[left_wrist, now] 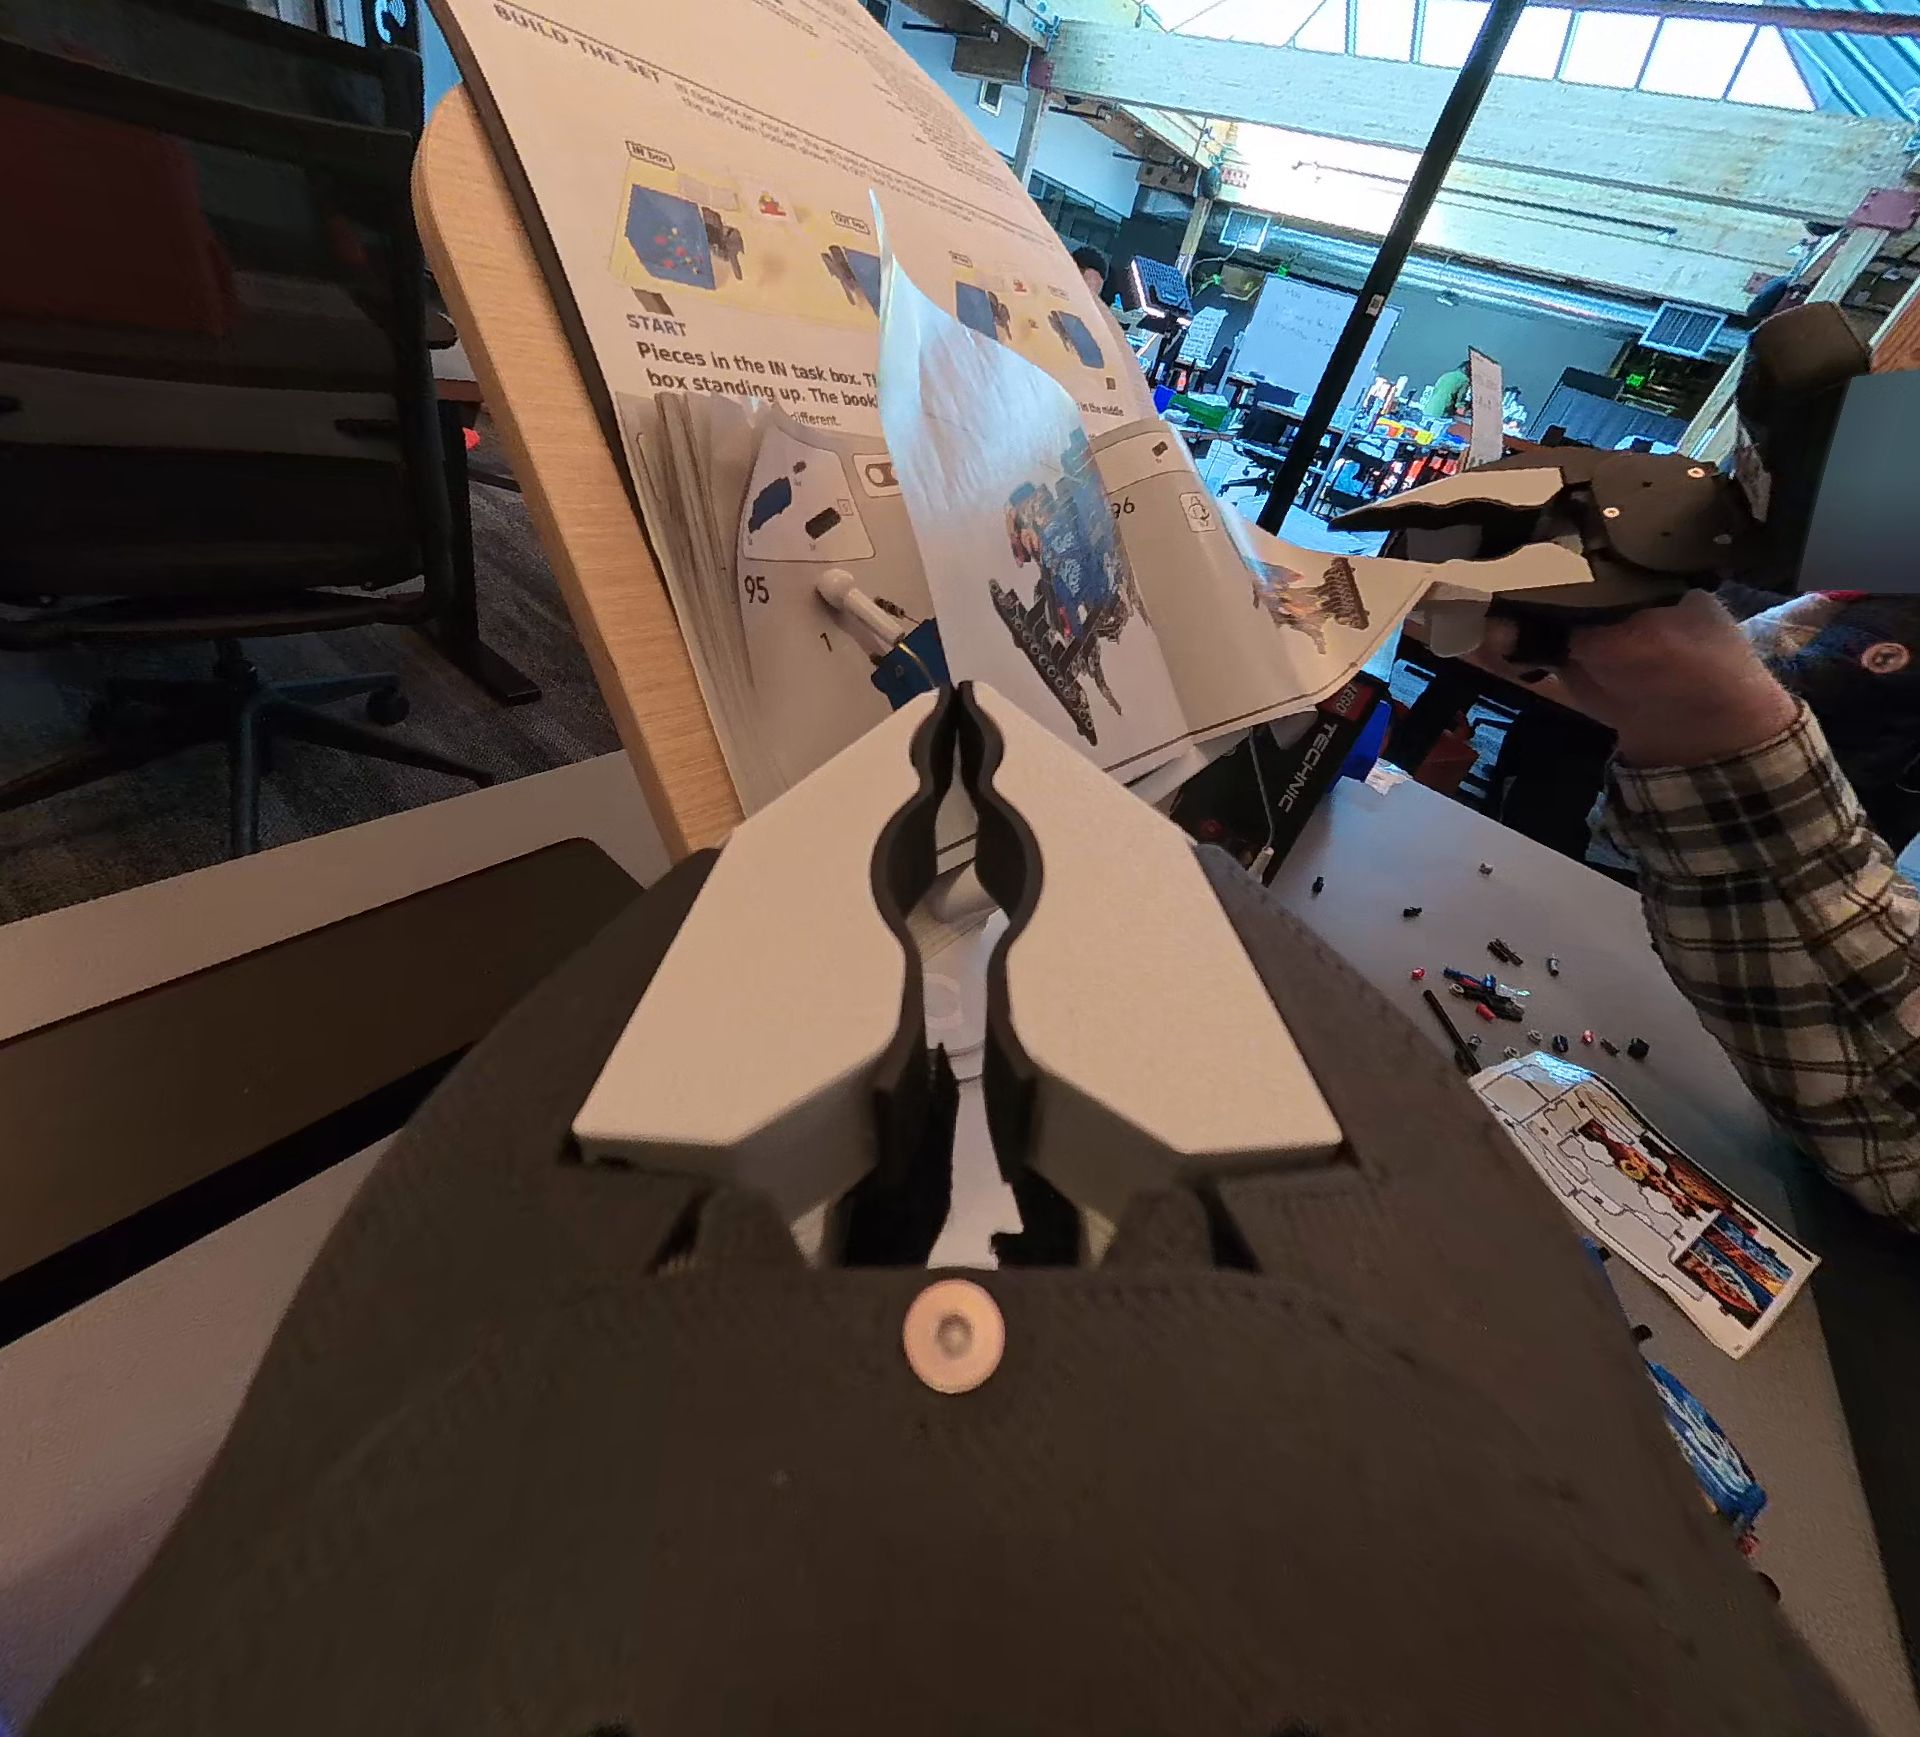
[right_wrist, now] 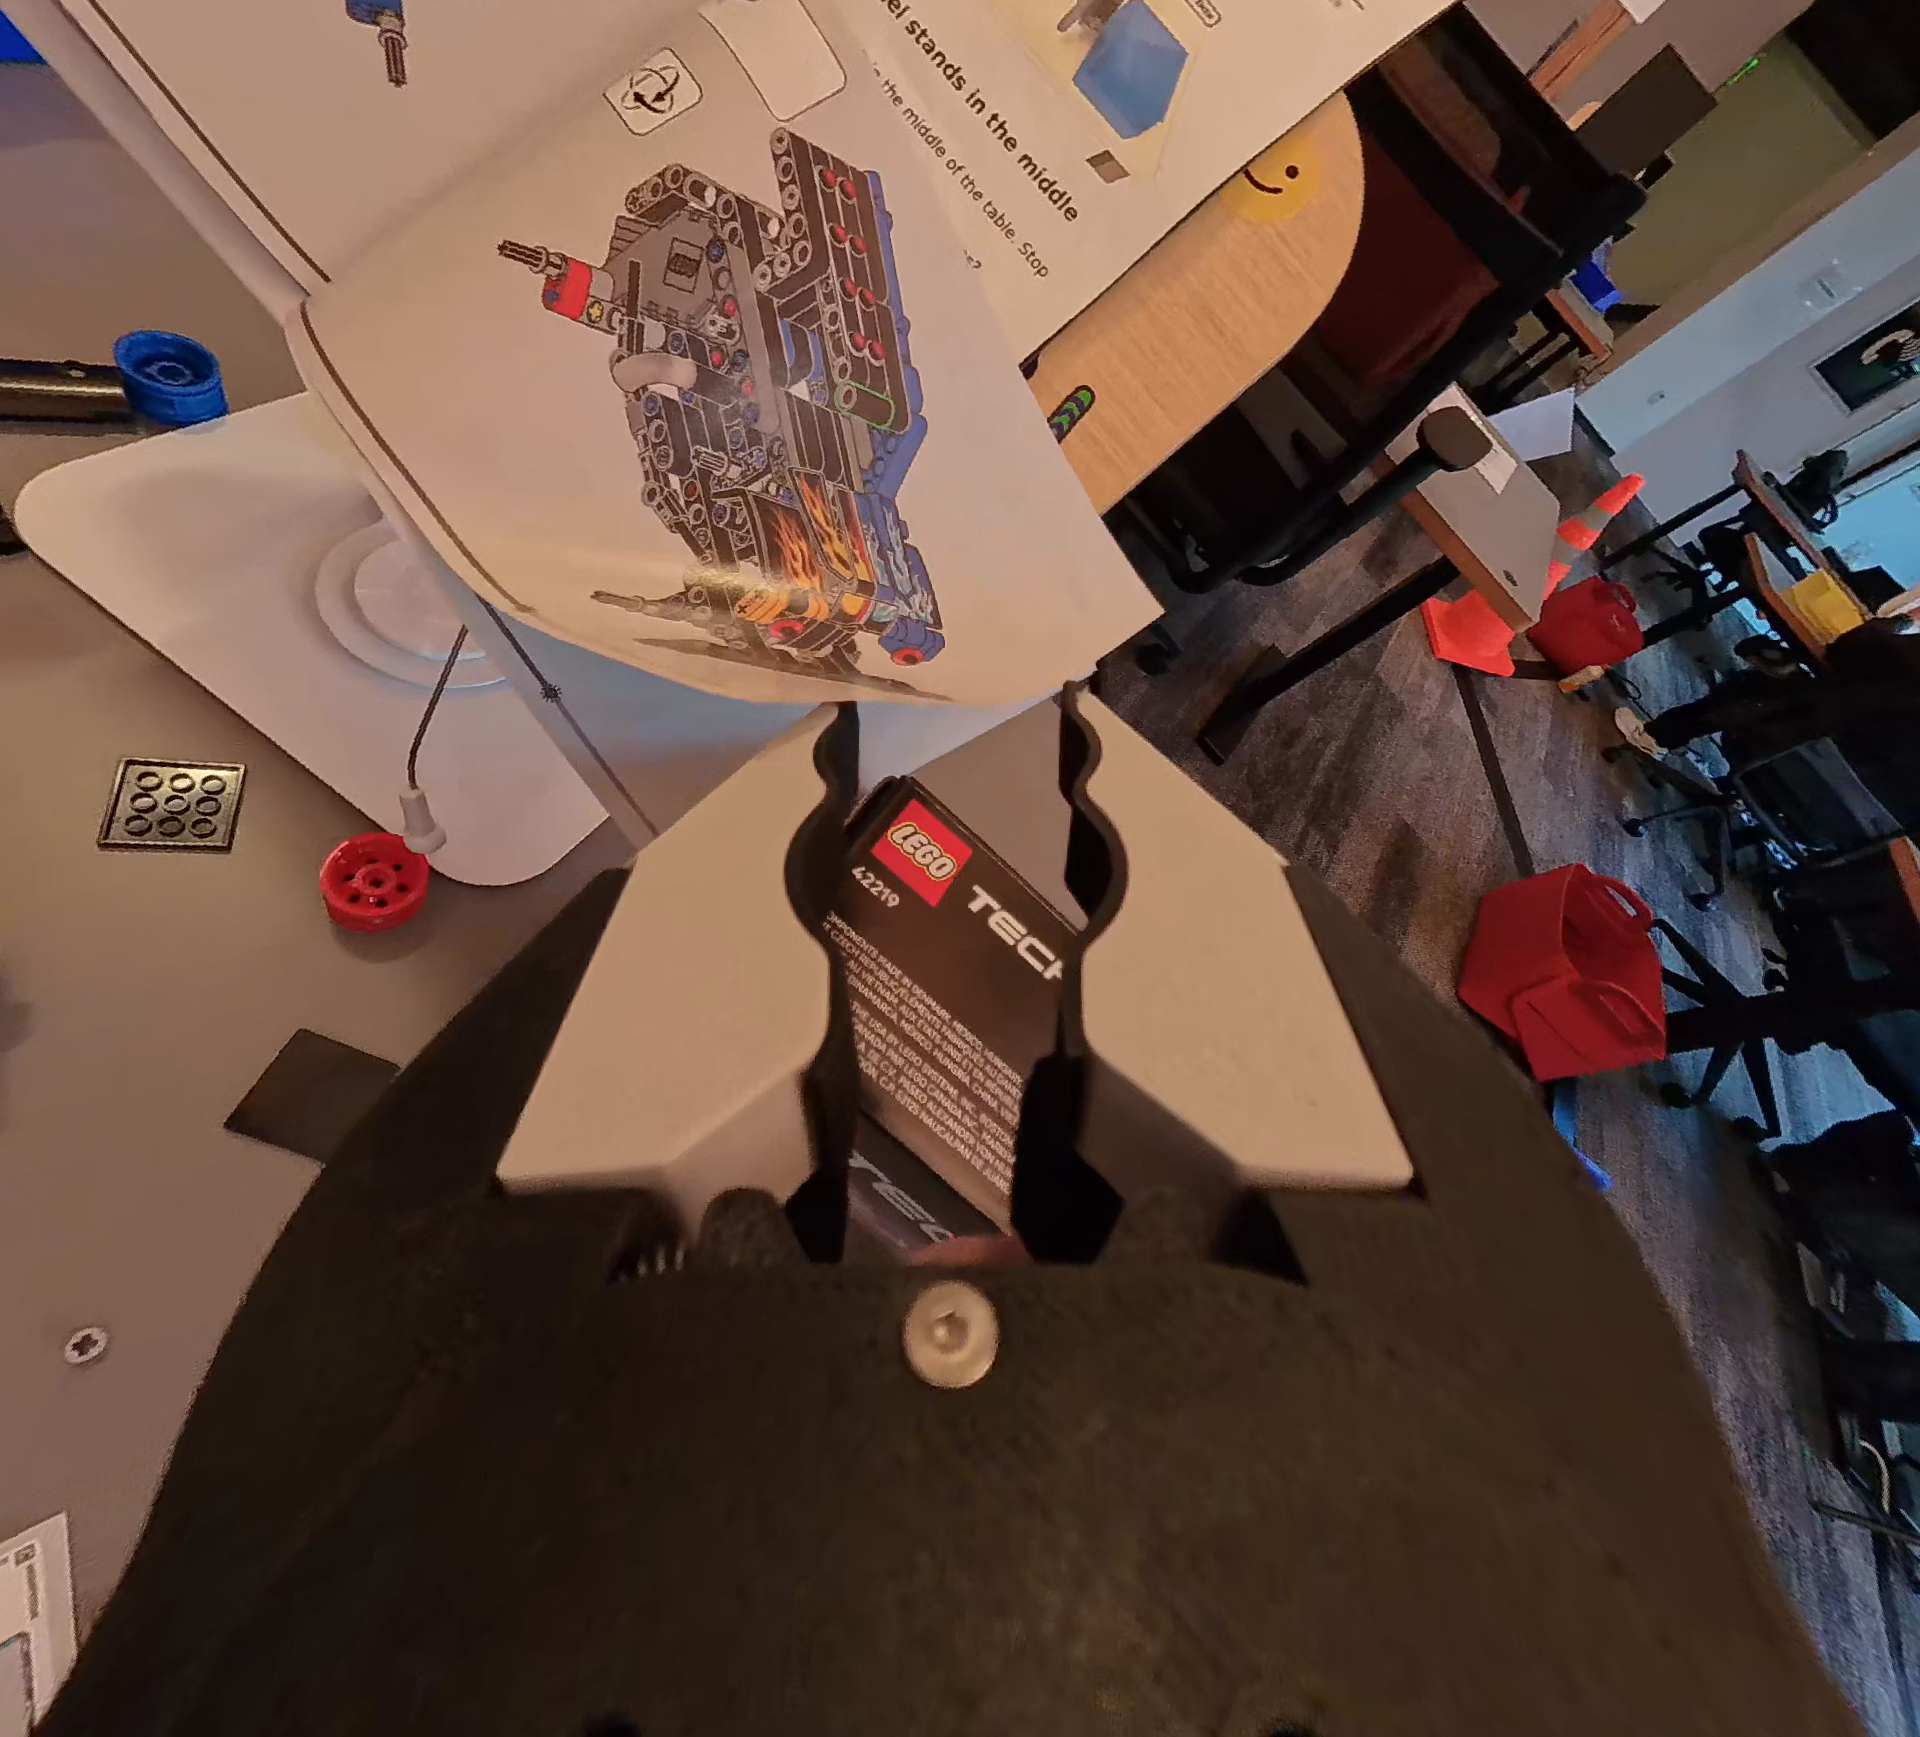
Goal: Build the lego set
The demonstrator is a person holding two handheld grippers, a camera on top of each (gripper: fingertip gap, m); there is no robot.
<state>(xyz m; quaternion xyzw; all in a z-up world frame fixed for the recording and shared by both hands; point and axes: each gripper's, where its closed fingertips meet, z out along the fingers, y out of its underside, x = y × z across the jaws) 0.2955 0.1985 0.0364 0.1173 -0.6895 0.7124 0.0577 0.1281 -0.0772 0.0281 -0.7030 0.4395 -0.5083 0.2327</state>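
The instruction booklet (left_wrist: 790, 544) leans open against a wooden board (left_wrist: 561, 482). One page (left_wrist: 997, 492) stands up, mid-turn, and a further page curls out to the right. My left gripper (left_wrist: 958, 700) is shut, its tips just in front of the booklet's lower edge. My right gripper (left_wrist: 1475, 534), held by a hand in a plaid sleeve, is open at the curled page's outer edge. In the right wrist view that page (right_wrist: 727, 399) hangs just beyond my open right gripper (right_wrist: 956, 705), not between the fingers. The black set box (right_wrist: 956, 960) lies below them.
Loose small pieces (left_wrist: 1496, 991) and a sticker sheet (left_wrist: 1652, 1188) lie on the grey table (left_wrist: 1382, 856). A red wheel (right_wrist: 374, 879), a blue wheel (right_wrist: 171, 373) and a black studded plate (right_wrist: 175, 802) lie near the white stand base (right_wrist: 208, 534). Chairs and red bins stand on the floor. The left gripper's tips are roughly 35 centimeters from the right gripper's.
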